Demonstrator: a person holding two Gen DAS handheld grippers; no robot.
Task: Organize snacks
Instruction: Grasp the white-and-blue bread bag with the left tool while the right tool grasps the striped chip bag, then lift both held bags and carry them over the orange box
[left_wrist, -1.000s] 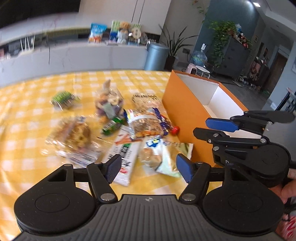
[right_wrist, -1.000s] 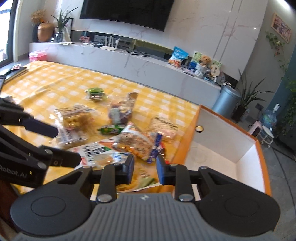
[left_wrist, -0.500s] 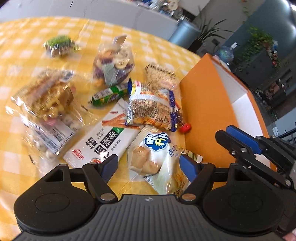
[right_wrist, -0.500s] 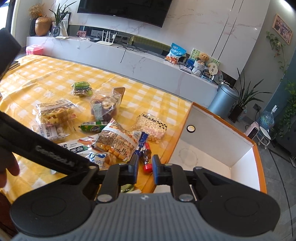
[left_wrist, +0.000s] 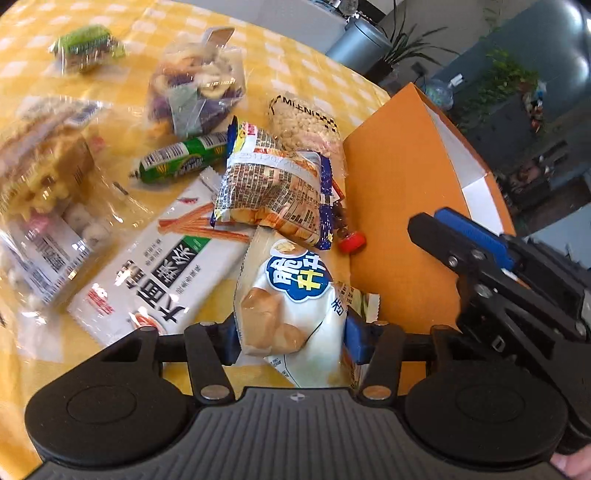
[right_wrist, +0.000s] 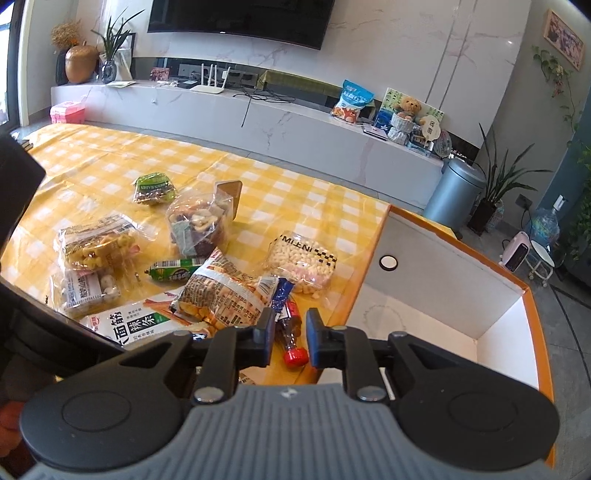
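Several snack packs lie on the yellow checked tablecloth (right_wrist: 110, 162) beside an orange box (left_wrist: 399, 221) with a white inside (right_wrist: 424, 317). My left gripper (left_wrist: 290, 338) straddles a white and blue bread pack (left_wrist: 291, 314), with both blue pads against its sides. My right gripper (right_wrist: 289, 336) is open a small way, hovering above a small bottle with a red cap (right_wrist: 293, 356) near the box's wall. It also shows in the left wrist view (left_wrist: 480, 243), over the box.
Other packs: a white noodle-stick bag (left_wrist: 155, 273), an orange-printed snack bag (left_wrist: 273, 195), a green sausage (left_wrist: 181, 158), a peanut bag (right_wrist: 303, 258), a clear fruit-chip tub (right_wrist: 201, 225), a green raisin pack (right_wrist: 153, 188) and pastry packs (right_wrist: 92, 247).
My left gripper has come down and forward onto the bread pack and narrowed around it. My right gripper has shifted little, its jaws opening slightly over the red-capped bottle.
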